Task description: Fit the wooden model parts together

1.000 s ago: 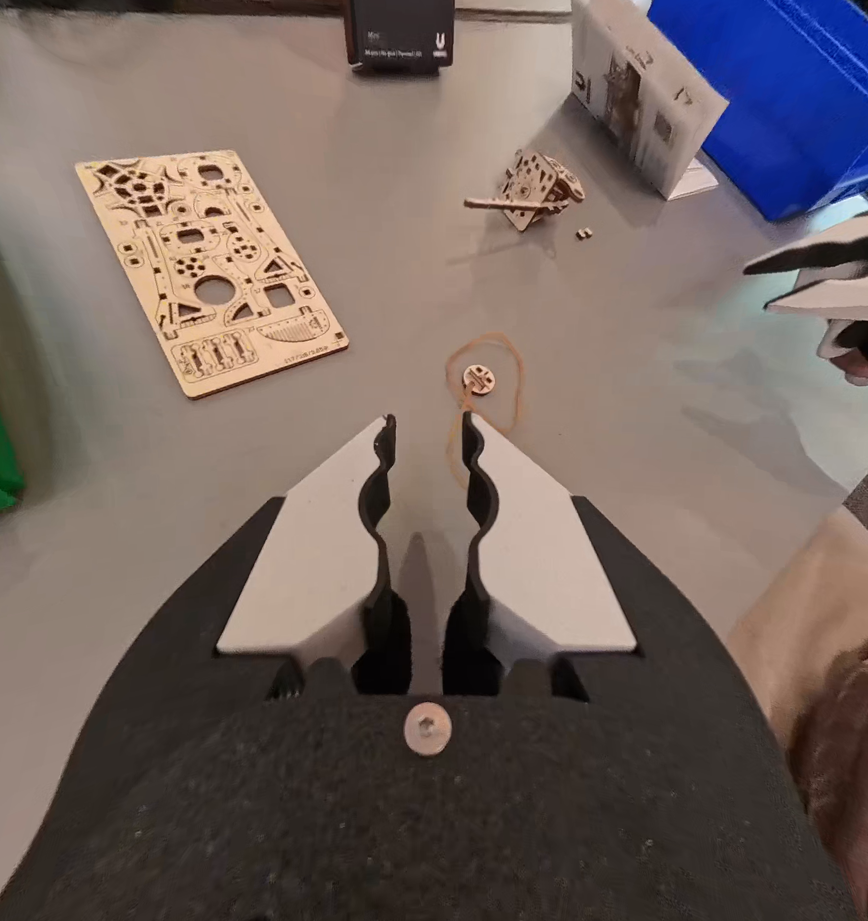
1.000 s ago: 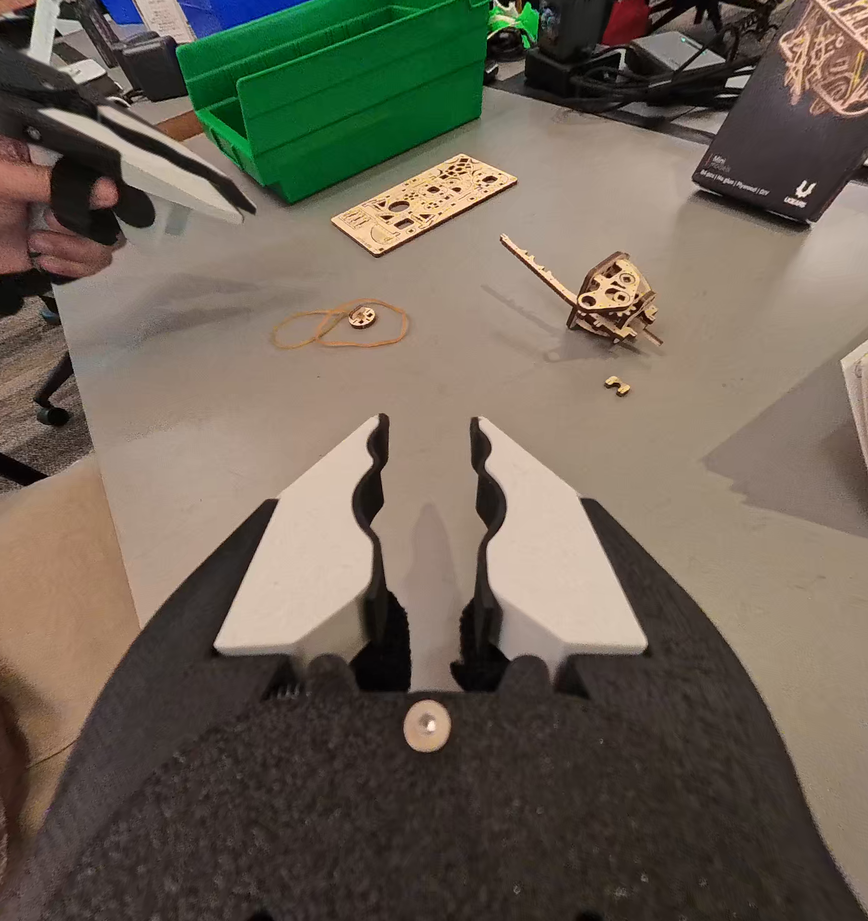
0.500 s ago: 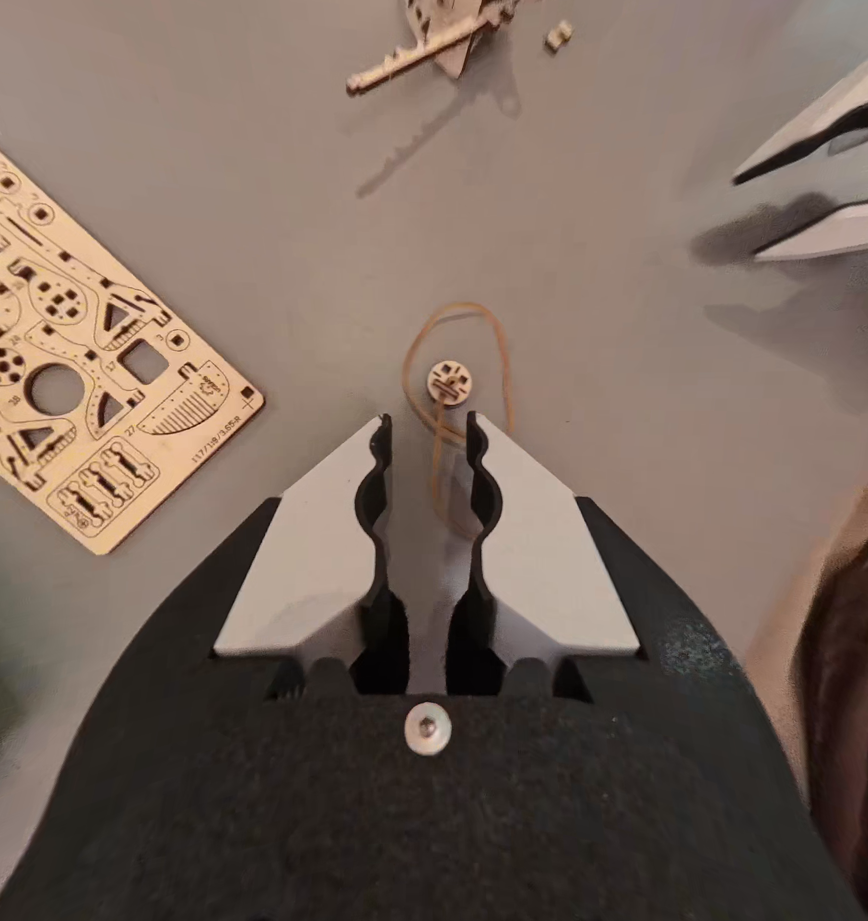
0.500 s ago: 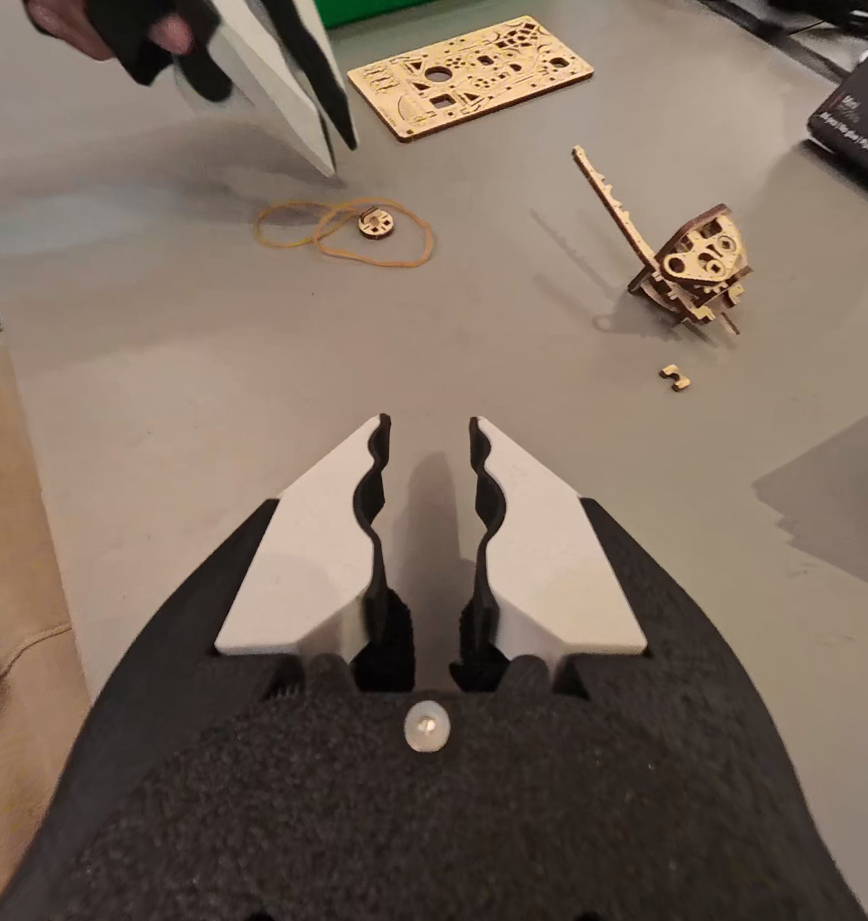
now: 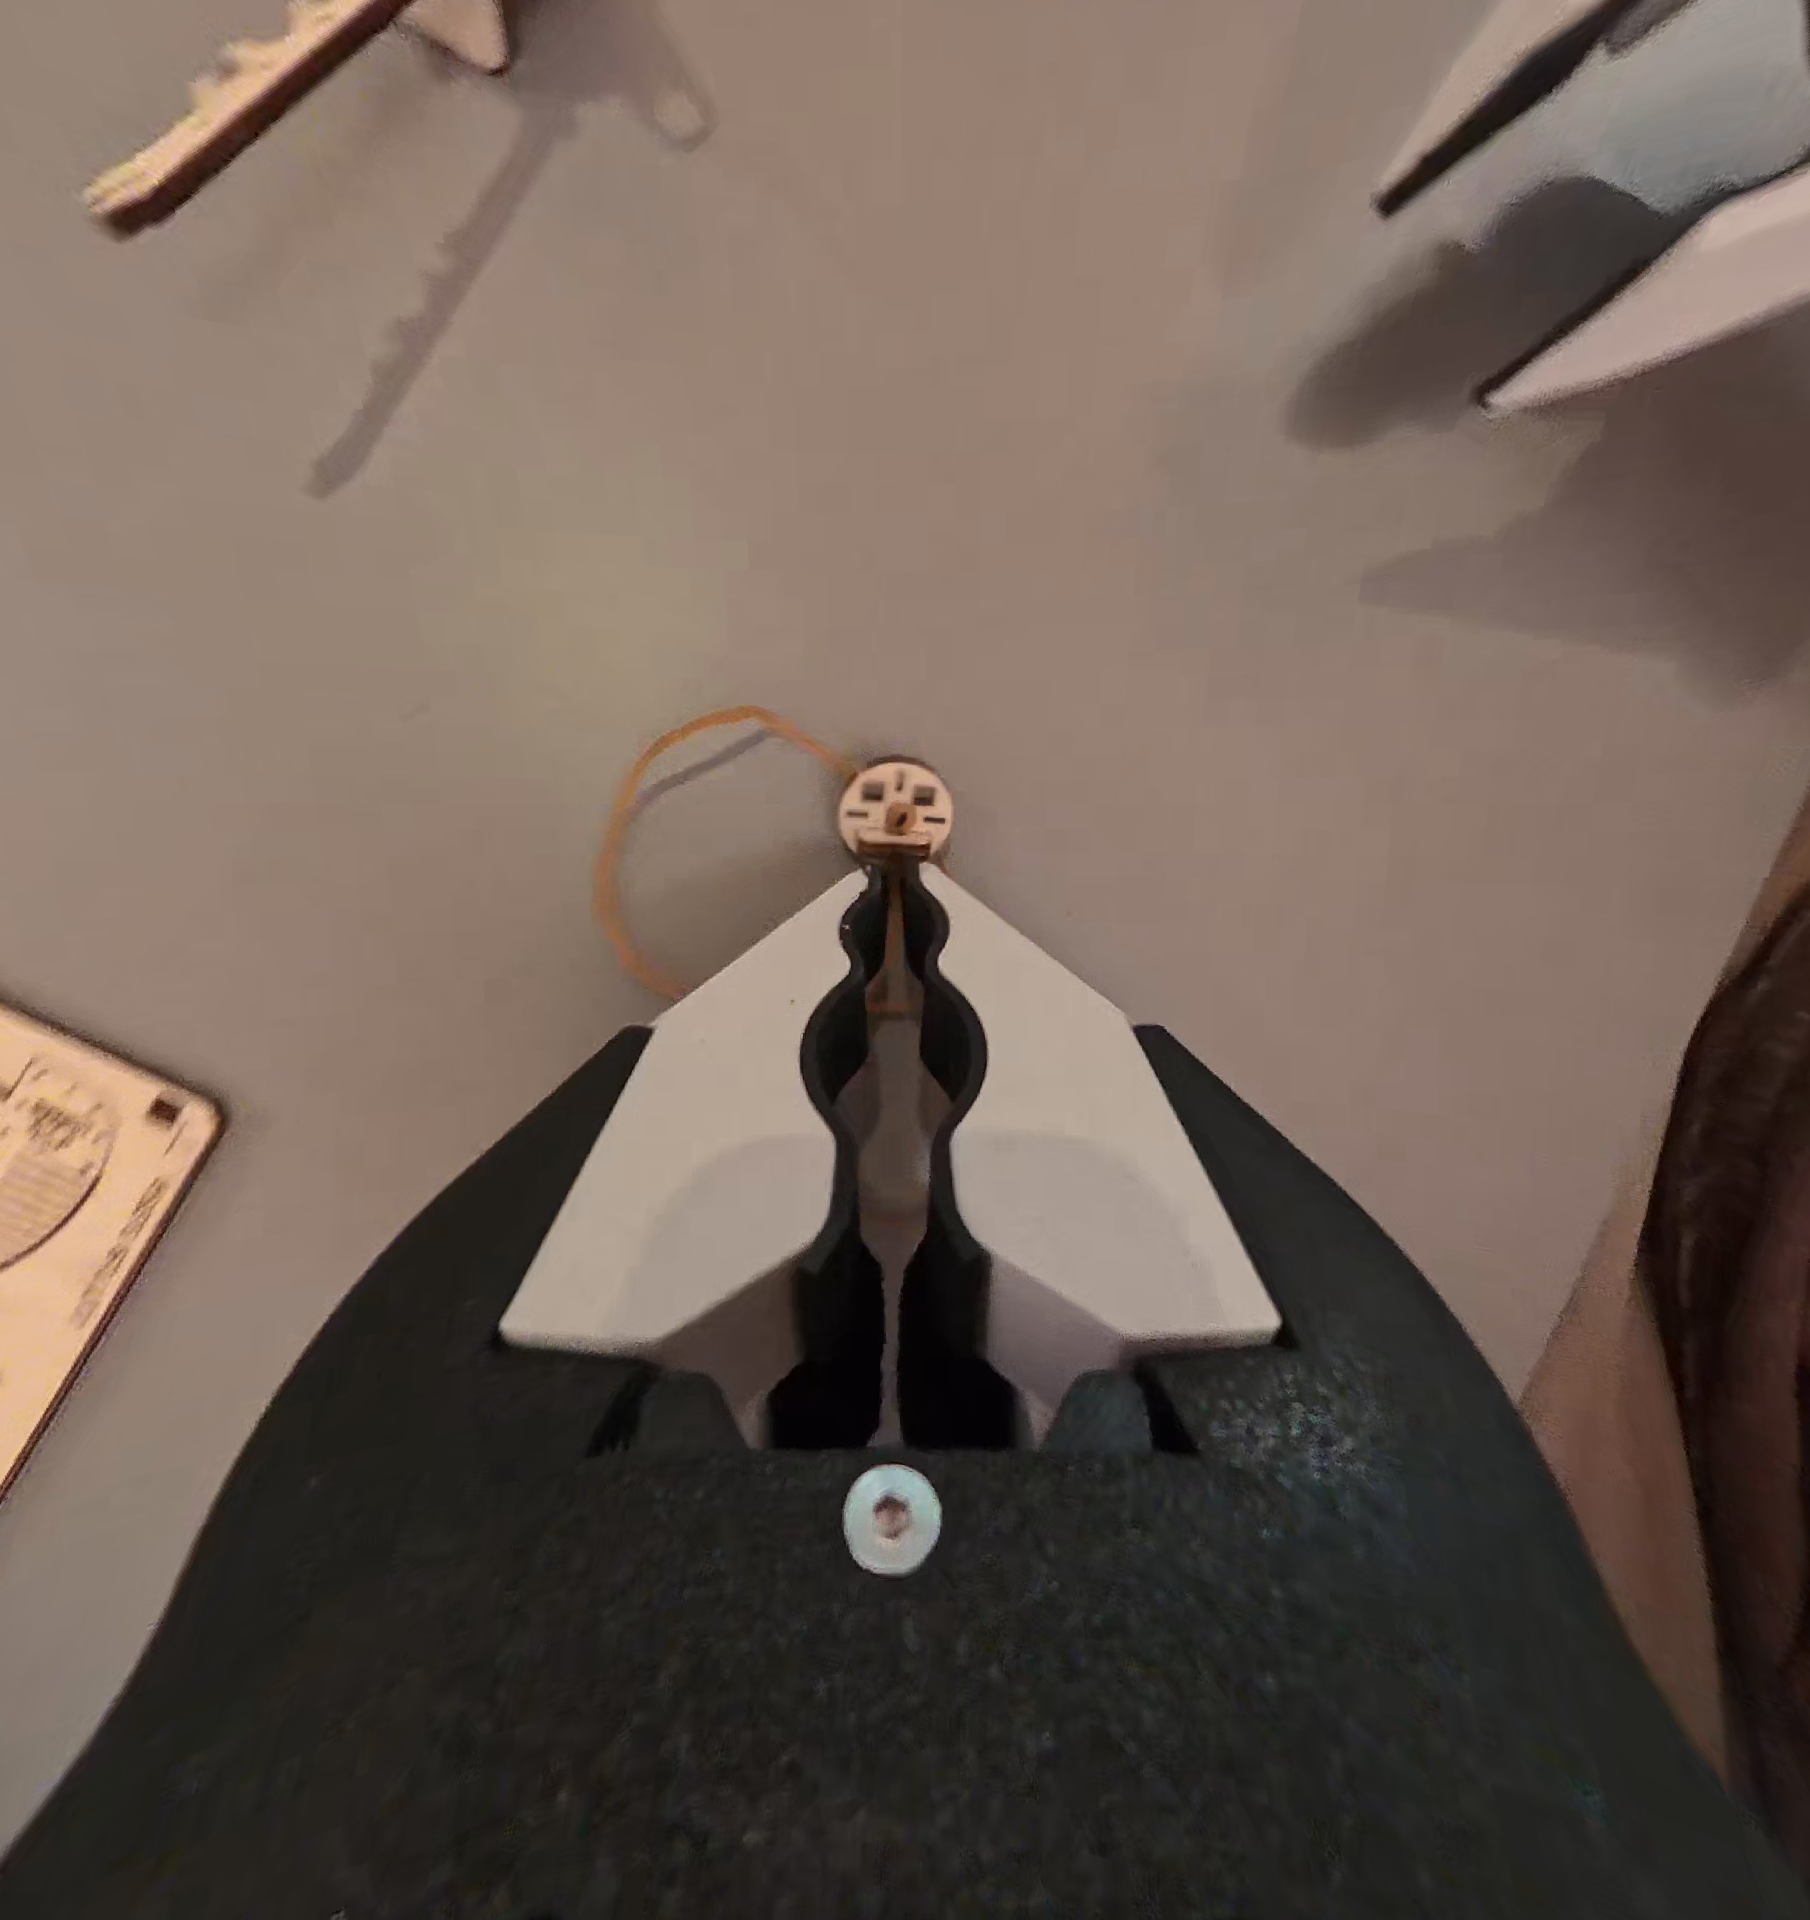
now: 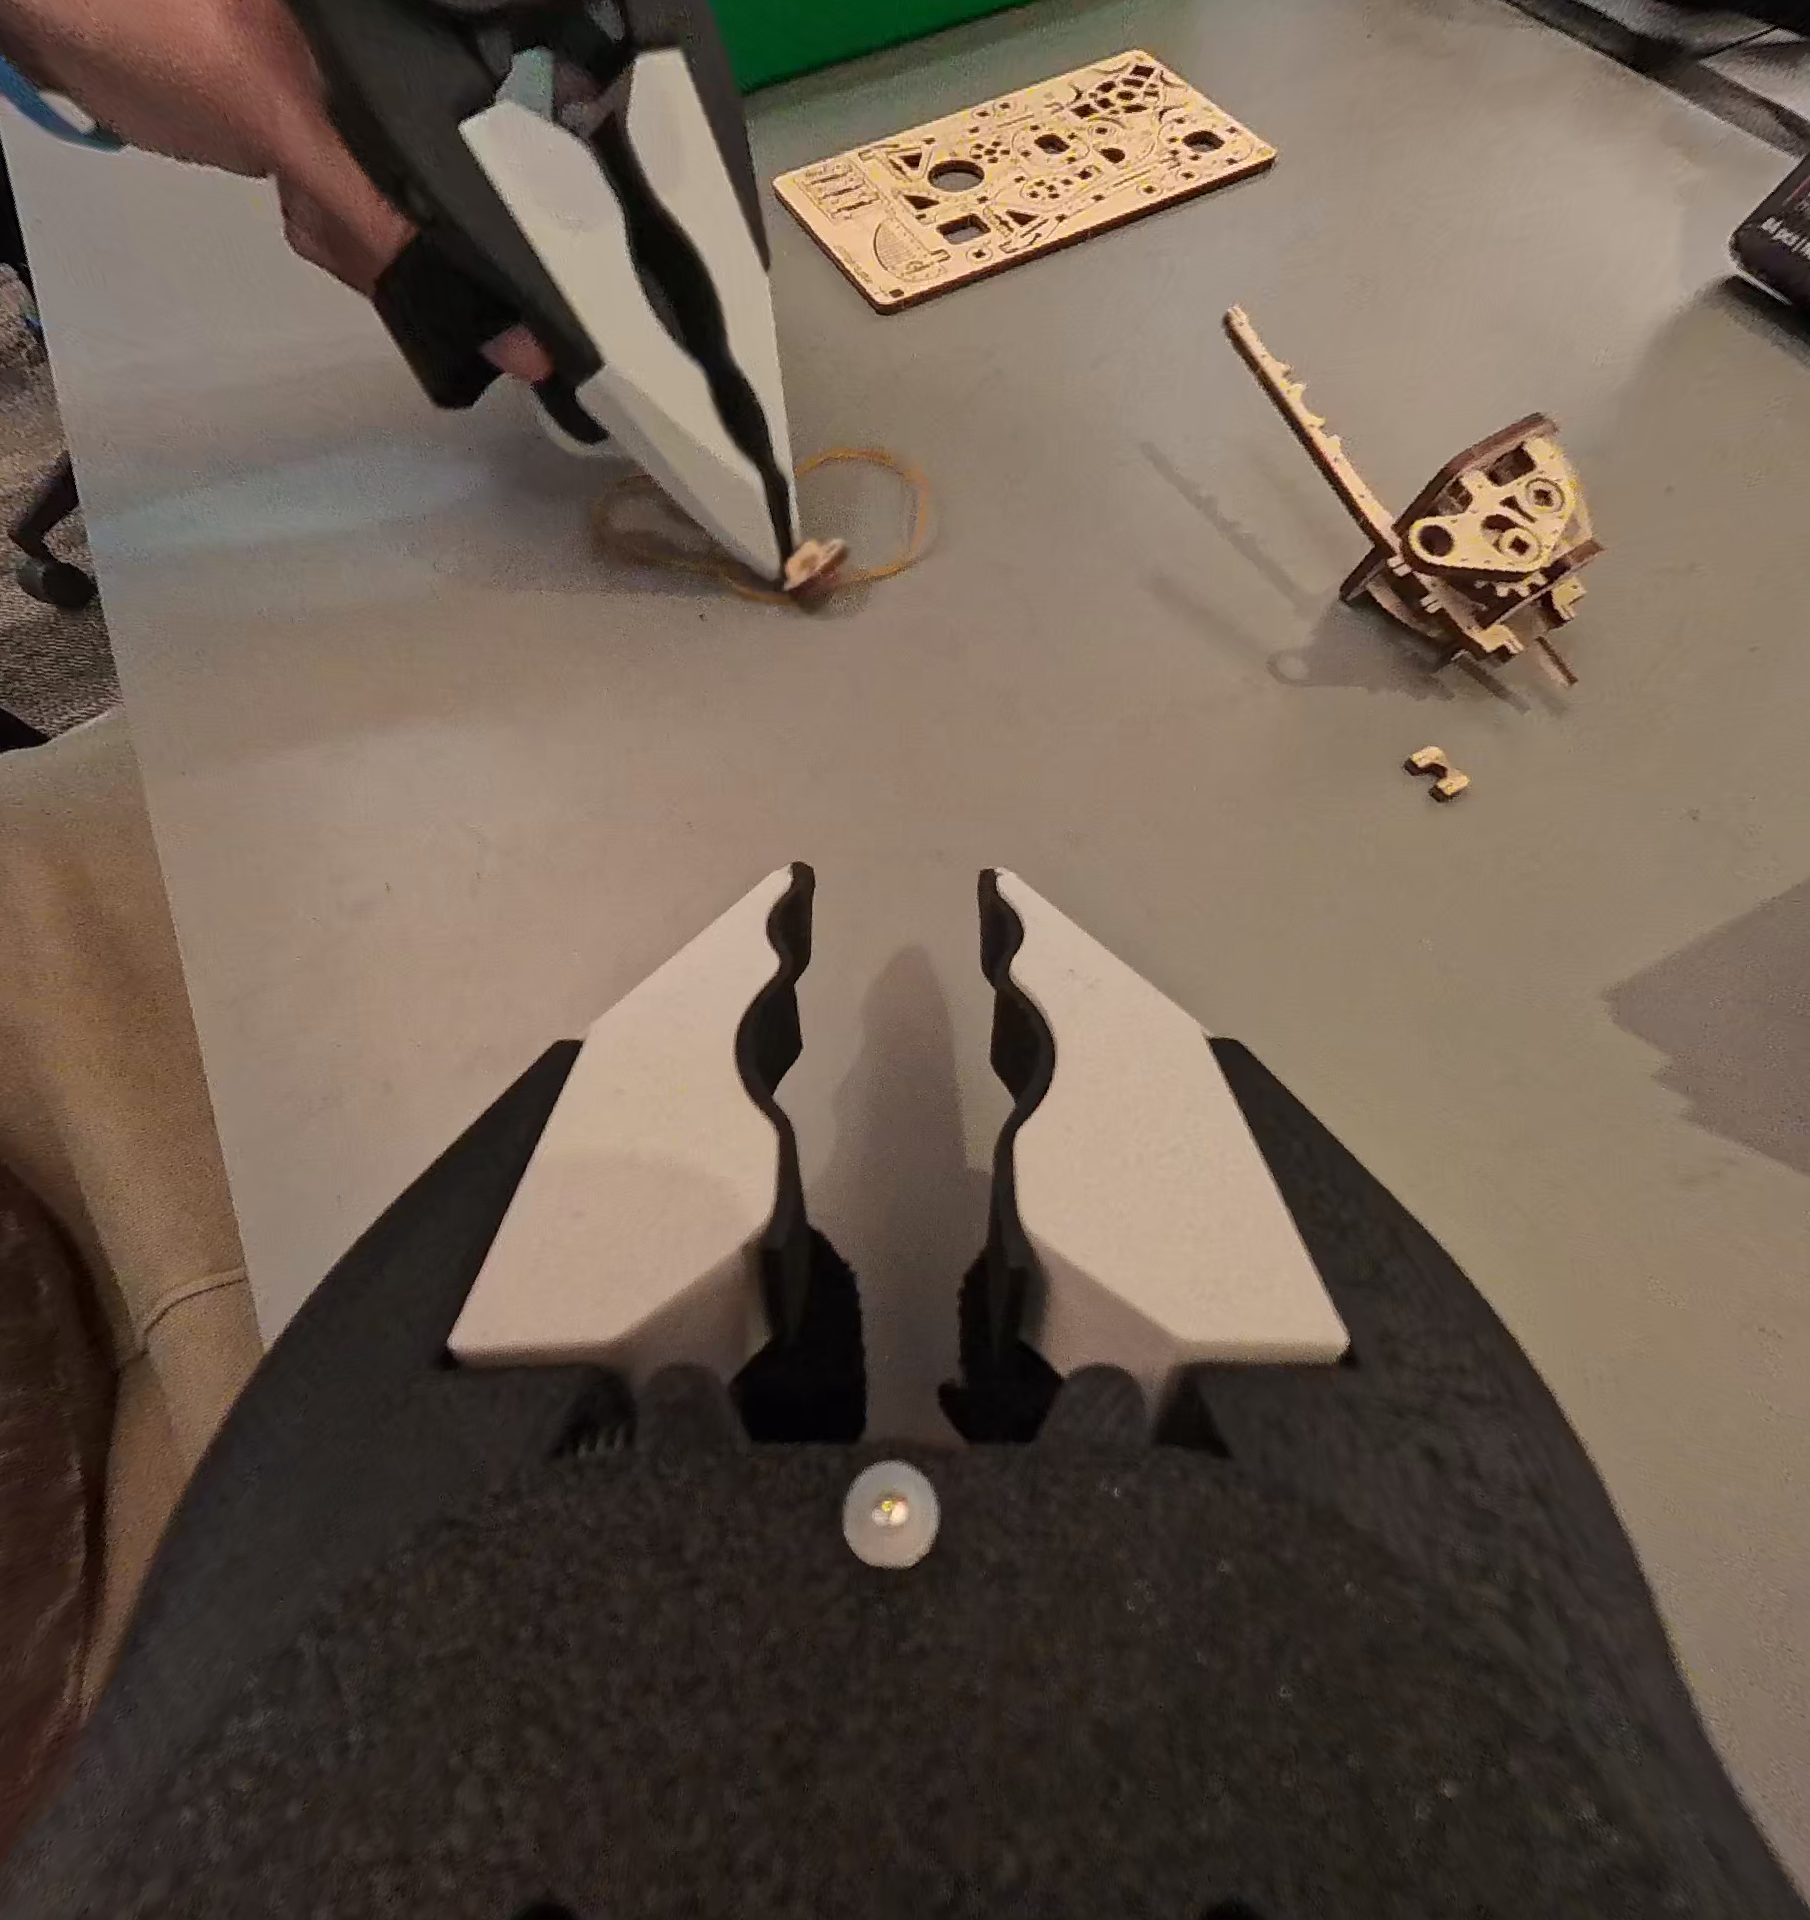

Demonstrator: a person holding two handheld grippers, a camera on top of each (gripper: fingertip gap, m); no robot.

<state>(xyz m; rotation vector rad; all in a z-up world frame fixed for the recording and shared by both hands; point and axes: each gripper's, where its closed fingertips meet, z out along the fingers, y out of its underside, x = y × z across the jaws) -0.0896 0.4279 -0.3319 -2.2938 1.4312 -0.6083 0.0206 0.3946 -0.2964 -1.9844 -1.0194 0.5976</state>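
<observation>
My left gripper [image 5: 890, 878] is down at the grey table, shut on a small round wooden disc [image 5: 896, 810] at its tips. A tan rubber band [image 5: 620, 862] hangs from the disc and runs between the jaws. The right wrist view shows this gripper [image 6: 787, 561] tilted down onto the disc [image 6: 813, 566]. My right gripper [image 6: 896, 883] is open and empty, low over the near table. A partly built wooden model [image 6: 1472, 540] with a long toothed arm stands to the right. A tiny wooden clip [image 6: 1436, 774] lies in front of it.
A laser-cut wooden parts sheet [image 6: 1026, 166] lies flat at the back, and its corner shows in the left wrist view [image 5: 39, 1195]. A green bin [image 6: 849, 31] stands behind it. A black box [image 6: 1805, 229] is at the far right. The table edge runs along the left. The left gripper's tips are roughly 12 cm from the right gripper's. The right tips stand about 12 cm off the tiny wooden clip [image 6: 1436, 774].
My left gripper dropped to the table and closed on the wooden disc and its rubber band. My right gripper stayed open and moved slightly forward.
</observation>
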